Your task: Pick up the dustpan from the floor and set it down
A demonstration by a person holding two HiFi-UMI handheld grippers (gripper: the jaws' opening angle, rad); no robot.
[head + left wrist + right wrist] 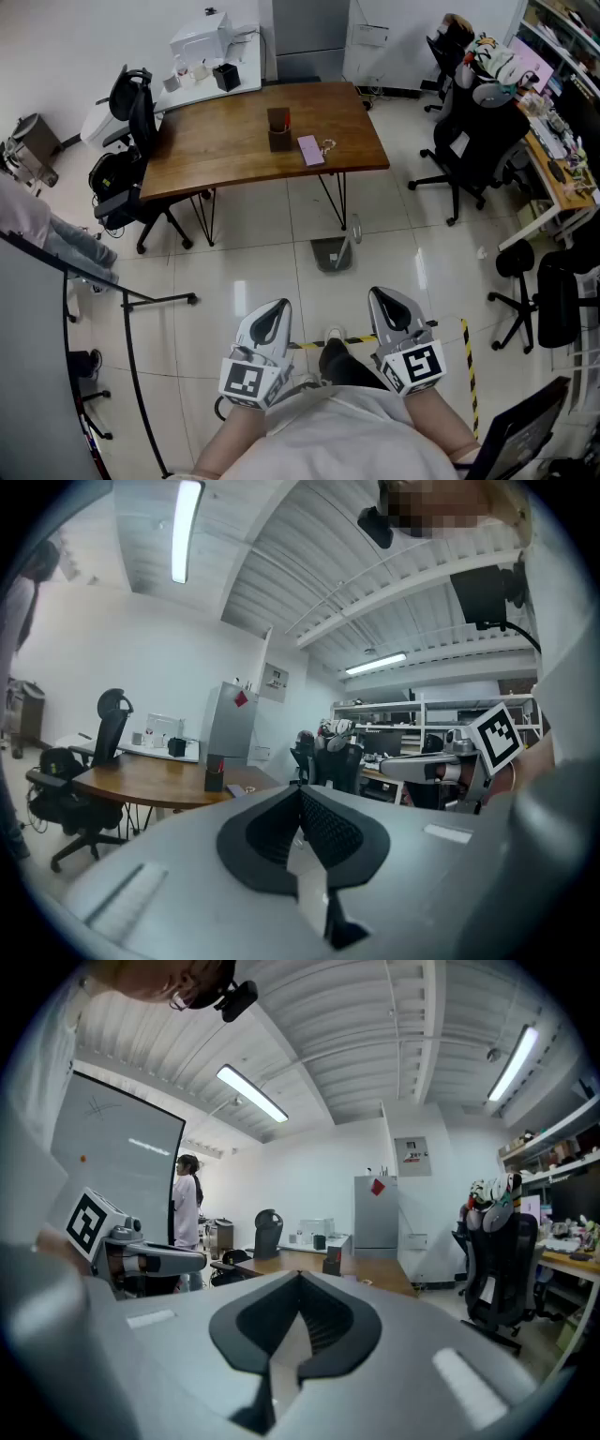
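A grey dustpan [333,253] lies on the tiled floor by the near leg of the wooden table [225,131], its handle leaning up to the right. My left gripper [278,307] and right gripper [382,294] are held side by side close to my body, well short of the dustpan, pointing toward it. The left gripper [300,790] has its jaws closed tip to tip with nothing between them. So does the right gripper [300,1277]. Neither gripper view shows the dustpan; each gripper's own body hides the floor.
Black office chairs stand left of the table [131,178] and at the right [469,150]. A whiteboard stand's legs [141,300] reach over the floor at left, beside a seated person's legs [75,248]. Yellow-black tape [466,361] marks the floor near my feet. A cluttered desk [558,169] lines the right wall.
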